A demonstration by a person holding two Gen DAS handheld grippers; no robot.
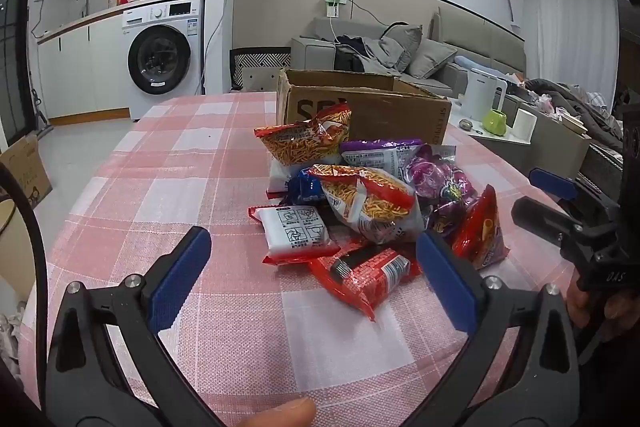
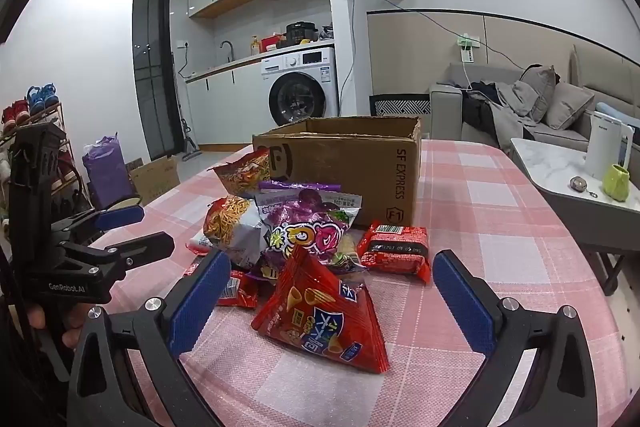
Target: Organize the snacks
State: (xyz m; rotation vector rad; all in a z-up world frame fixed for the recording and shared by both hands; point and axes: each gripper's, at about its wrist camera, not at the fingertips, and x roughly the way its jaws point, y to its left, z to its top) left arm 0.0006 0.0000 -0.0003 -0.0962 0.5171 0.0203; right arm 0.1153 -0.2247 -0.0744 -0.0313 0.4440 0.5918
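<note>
Box (image 2: 344, 167) is brown cardboard, flaps up, open top, sitting on the pink checked tablecloth (image 1: 192, 163) straight ahead of both sets of jaws, behind the snack pile. Interior is hidden from both views, so contents cannot be told. All visible snacks sit outside it, heaped on the cloth against its near wall.

Left gripper (image 1: 316, 281): jaws wide apart, nothing between the pads. Flat red noodle pack (image 1: 360, 277) lies just ahead between the fingertips, white-backed pack (image 1: 294, 233) a bit further ahead and left of centre. Behind those, two orange-stick bags (image 1: 368, 199) stacked toward the box.

Right gripper (image 2: 330, 301): jaws also wide apart, gripping nothing. Red triangular chip bag (image 2: 324, 315) stands tilted in the gap between the fingers, not touched by either pad. Purple bag (image 2: 310, 223) is beyond it, another red noodle pack (image 2: 396, 247) ahead toward the right finger, beside the box corner.

Each gripper shows in the other's view, off to the side of the pile.
</note>
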